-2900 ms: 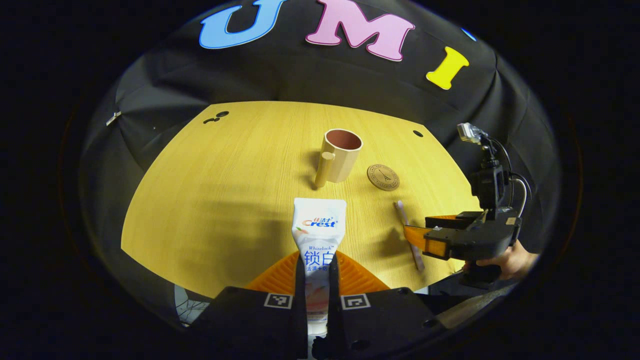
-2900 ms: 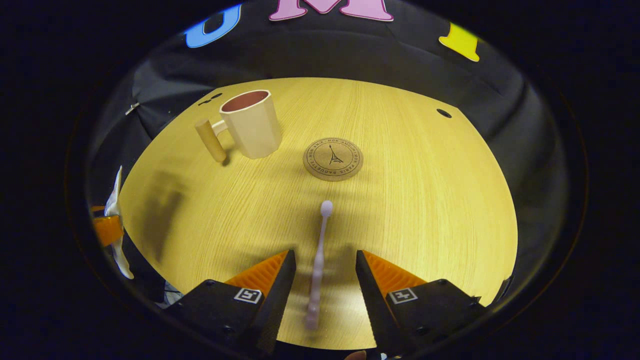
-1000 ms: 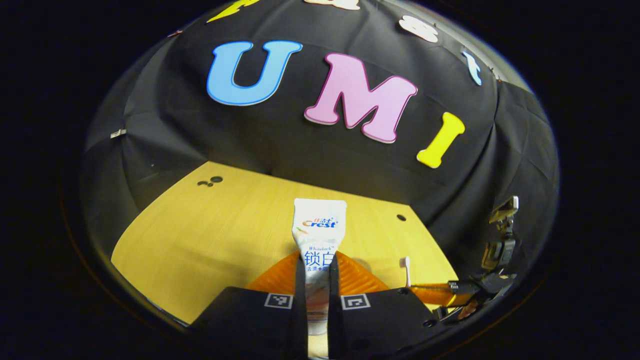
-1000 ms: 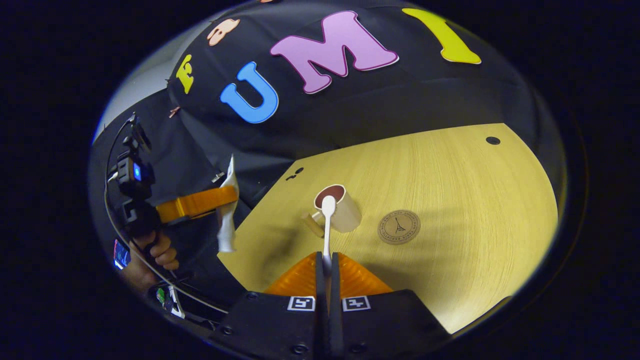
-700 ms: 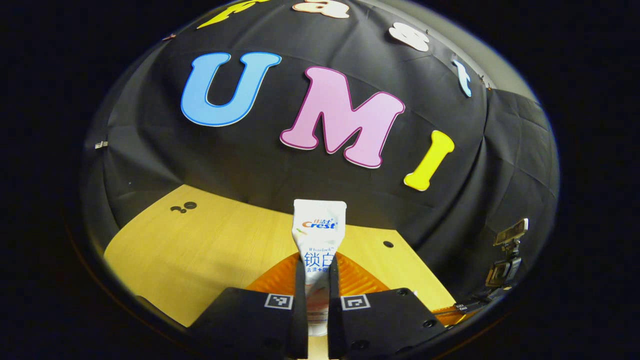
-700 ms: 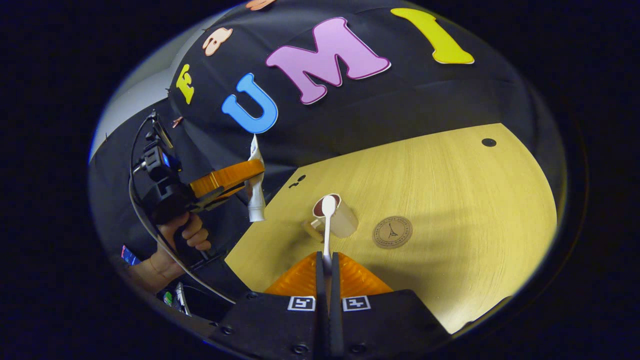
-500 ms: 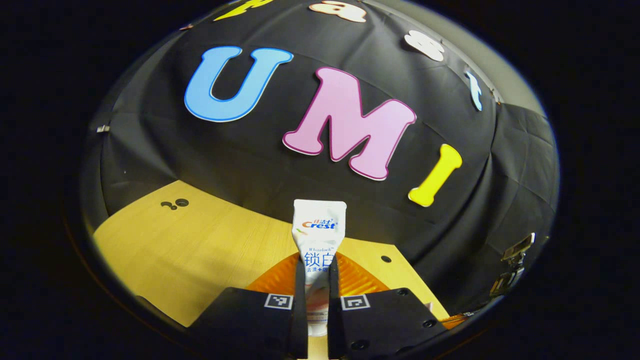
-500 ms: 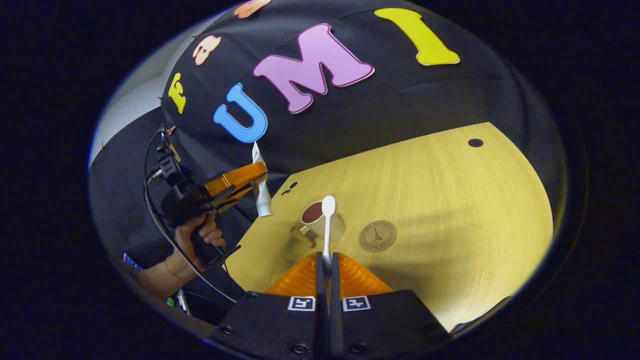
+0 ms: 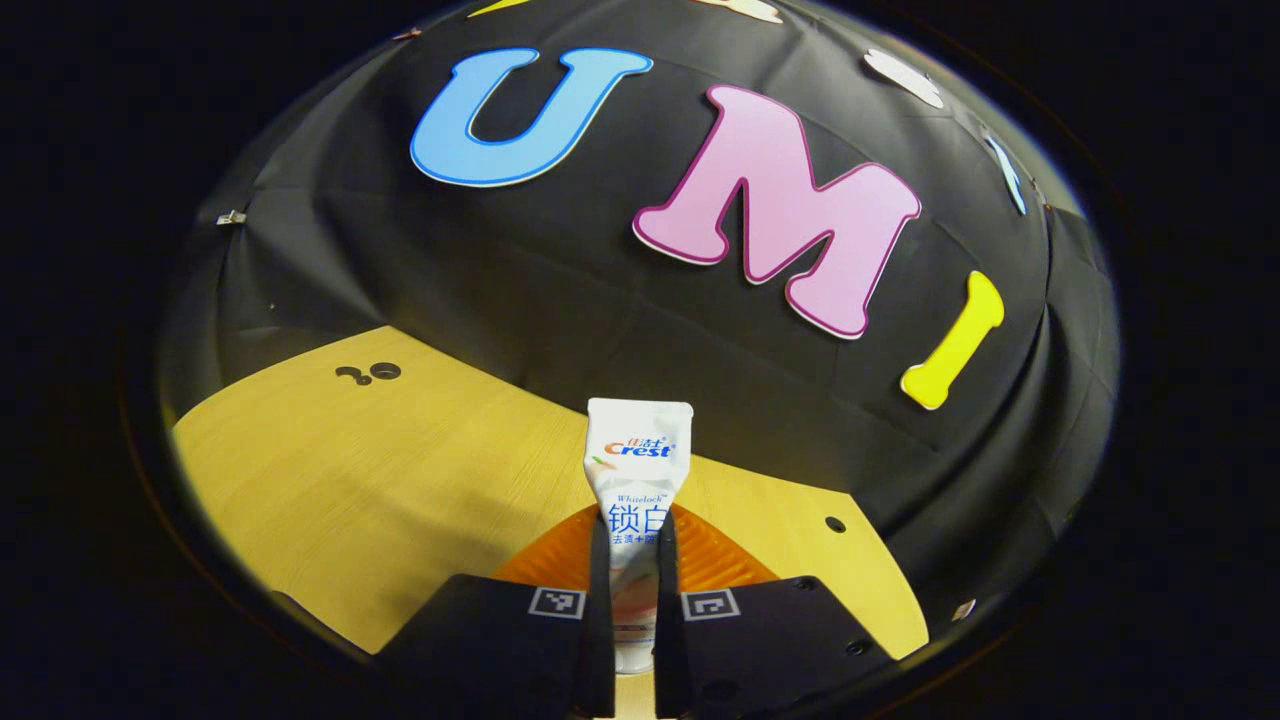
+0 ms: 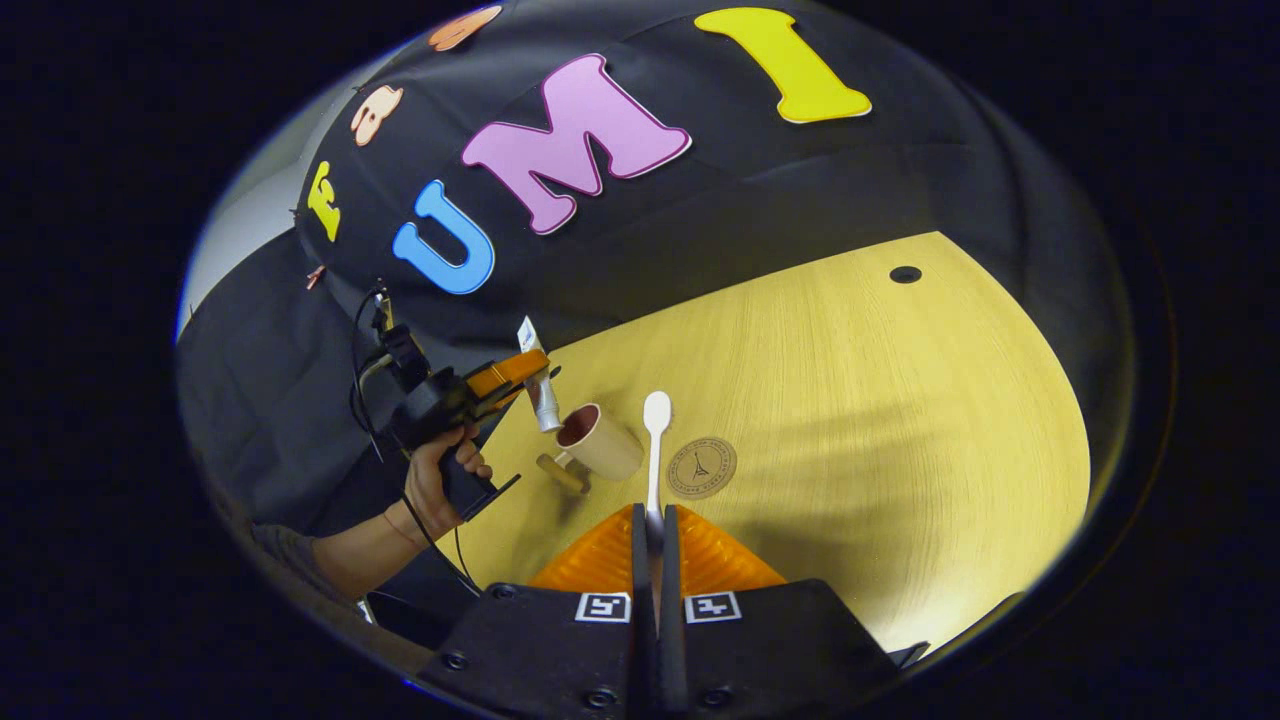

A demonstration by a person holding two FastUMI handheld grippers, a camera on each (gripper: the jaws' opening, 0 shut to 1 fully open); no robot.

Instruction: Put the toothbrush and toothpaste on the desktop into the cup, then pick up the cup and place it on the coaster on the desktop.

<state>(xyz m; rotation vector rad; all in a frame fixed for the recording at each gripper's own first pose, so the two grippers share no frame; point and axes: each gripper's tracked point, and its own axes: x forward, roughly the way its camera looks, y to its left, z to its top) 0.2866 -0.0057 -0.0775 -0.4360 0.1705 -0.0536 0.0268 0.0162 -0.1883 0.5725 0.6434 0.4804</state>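
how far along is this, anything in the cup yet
Nothing is in the cup yet, as far as its opening shows. Both pickups look done: the left gripper is shut on the toothpaste, held just above the cup's mouth in the right gripper view, and the right gripper is shut on the toothbrush. Left: drop both in, then move the cup onto the coaster.

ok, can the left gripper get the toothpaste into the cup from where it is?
Probably yes. In the right gripper view the left gripper holds the toothpaste cap-down just beside the cup, whose open mouth is empty; the toothbrush is off to the side.
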